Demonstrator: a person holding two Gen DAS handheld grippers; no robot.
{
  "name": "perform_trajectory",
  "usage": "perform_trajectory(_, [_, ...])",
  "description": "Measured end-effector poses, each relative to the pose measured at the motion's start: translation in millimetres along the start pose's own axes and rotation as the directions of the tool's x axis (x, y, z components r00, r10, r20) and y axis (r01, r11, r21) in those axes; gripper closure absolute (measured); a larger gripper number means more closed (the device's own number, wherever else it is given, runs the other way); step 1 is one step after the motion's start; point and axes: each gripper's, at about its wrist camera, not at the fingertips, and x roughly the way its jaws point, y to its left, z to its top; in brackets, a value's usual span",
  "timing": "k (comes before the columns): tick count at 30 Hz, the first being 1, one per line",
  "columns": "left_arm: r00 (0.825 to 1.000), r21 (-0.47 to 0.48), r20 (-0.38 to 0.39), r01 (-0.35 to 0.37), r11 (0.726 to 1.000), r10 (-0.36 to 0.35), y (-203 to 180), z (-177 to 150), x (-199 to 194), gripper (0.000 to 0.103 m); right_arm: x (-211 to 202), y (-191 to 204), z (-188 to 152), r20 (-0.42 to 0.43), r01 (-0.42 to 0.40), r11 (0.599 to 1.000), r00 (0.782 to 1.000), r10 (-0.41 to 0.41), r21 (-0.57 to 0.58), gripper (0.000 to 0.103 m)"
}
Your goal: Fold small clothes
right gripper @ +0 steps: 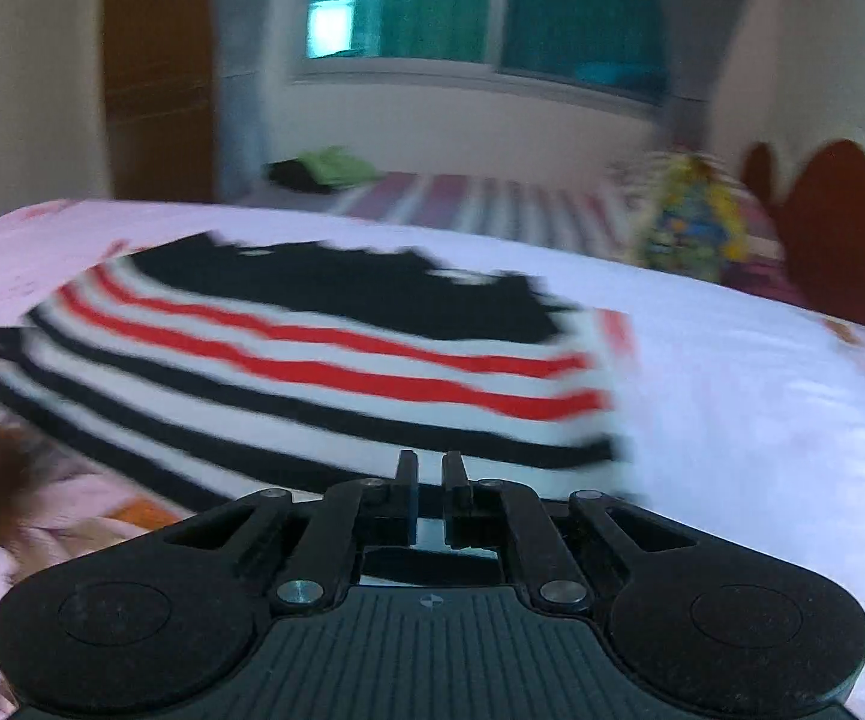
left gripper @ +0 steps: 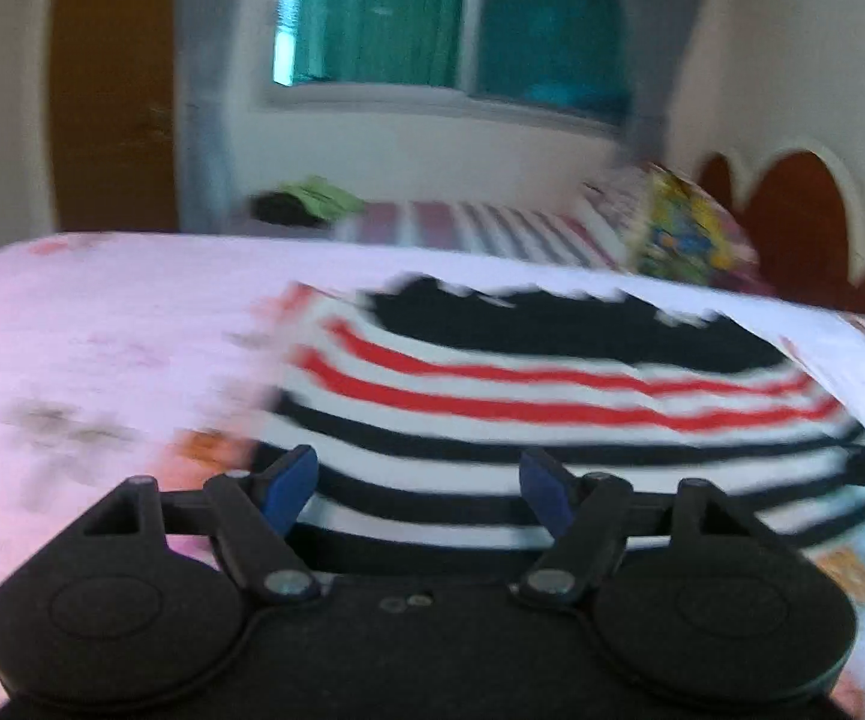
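Black plastic left hand-held gripper, blue finger pads, silver screws.

Motion blur smears the striped shirt; its near hem is hidden behind the left gripper.

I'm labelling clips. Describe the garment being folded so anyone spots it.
On the pink bedsheet lies a striped top, just ahead of both grippers. It alone has black and red stripes on white, with a solid black upper part.
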Motion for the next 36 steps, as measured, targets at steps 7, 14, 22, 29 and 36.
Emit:
perform_trajectory(7, [0.995,0.101,-0.101,-0.013,0.995,0.023,26,-16,19,0.027,11,-44,-26,-0.118,0.215,0.976,0.969,-0.216,-0.018,0.091])
perform_trajectory(14, [0.991,0.099,-0.102,-0.073,0.992,0.083,18,-17,20,0.028,0,-52,-24,-0.133,0.200,0.979,0.970,-0.204,-0.038,0.084])
perform_trajectory(22, [0.981,0.066,-0.136,-0.132,0.989,0.140,30,-12,21,0.023,2,-56,-29,-0.129,0.153,0.982,0.982,-0.138,0.113,0.077])
perform_trajectory(29, [0.982,0.063,-0.139,-0.120,0.991,0.128,36,-15,11,0.023,1,-59,-23,-0.141,0.152,0.981,0.981,-0.134,0.124,0.076])
perform_trajectory(36, [0.985,-0.001,-0.103,-0.142,0.990,0.141,42,-5,-19,0.027,-33,-55,-17,-0.009,0.083,0.981,0.997,-0.082,0.176,0.029])
